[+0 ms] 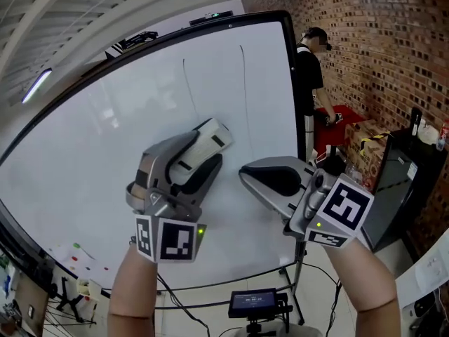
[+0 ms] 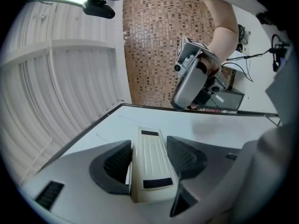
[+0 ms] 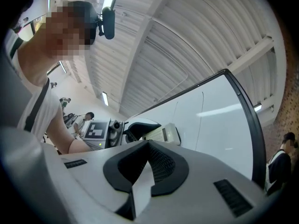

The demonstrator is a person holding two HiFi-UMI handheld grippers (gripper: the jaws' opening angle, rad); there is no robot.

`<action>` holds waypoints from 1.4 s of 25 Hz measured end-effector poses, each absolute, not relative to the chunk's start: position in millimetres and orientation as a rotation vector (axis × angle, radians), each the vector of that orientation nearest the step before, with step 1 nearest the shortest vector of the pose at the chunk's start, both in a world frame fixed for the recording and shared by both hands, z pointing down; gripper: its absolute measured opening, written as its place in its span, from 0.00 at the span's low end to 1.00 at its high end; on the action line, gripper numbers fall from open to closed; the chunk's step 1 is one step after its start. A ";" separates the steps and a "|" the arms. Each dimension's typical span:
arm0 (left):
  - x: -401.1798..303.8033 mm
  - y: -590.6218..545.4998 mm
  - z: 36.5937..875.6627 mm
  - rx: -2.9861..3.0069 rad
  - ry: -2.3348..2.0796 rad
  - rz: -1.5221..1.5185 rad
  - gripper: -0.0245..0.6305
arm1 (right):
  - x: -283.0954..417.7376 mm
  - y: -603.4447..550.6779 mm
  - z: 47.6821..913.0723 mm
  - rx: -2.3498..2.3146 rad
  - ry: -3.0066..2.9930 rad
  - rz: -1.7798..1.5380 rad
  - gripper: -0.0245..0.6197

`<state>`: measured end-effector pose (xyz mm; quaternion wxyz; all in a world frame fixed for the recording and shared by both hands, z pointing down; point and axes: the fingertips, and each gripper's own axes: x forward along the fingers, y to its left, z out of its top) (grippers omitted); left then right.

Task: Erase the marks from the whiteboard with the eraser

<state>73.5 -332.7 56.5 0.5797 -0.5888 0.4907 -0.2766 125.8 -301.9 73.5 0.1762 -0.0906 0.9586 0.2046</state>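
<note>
Left jaws around ribbed cream eraser (image 2: 150,164)

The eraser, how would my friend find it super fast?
Find the big white whiteboard with the black frame. In front of its middle, the grey left gripper pinches the eraser, a cream plastic block with ridges and dark end patches. The right gripper beside it holds nothing.

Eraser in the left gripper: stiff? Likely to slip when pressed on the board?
Probably stiff: the eraser looks unbent, ribbed and boxy, clamped in the left gripper. Likely light, since it looks like moulded plastic. Its smooth sides might pivot between the jaws when pushed across the whiteboard.
</note>
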 end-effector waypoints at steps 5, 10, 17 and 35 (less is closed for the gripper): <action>74.7 -330.5 18.7 -1.317 1.208 -0.567 0.45 | 130.7 -303.5 76.7 -0.272 2.709 0.575 0.06; 75.2 -329.3 29.0 -1.345 1.172 -0.581 0.45 | 135.3 -308.9 80.1 -0.293 2.709 0.542 0.06; 81.8 -333.0 85.6 -1.430 1.052 -0.728 0.45 | 134.3 -311.2 76.8 -0.296 2.715 0.569 0.06; 59.1 -315.9 -18.3 -1.357 1.152 -0.479 0.45 | 144.5 -311.8 47.0 -0.272 2.681 0.611 0.06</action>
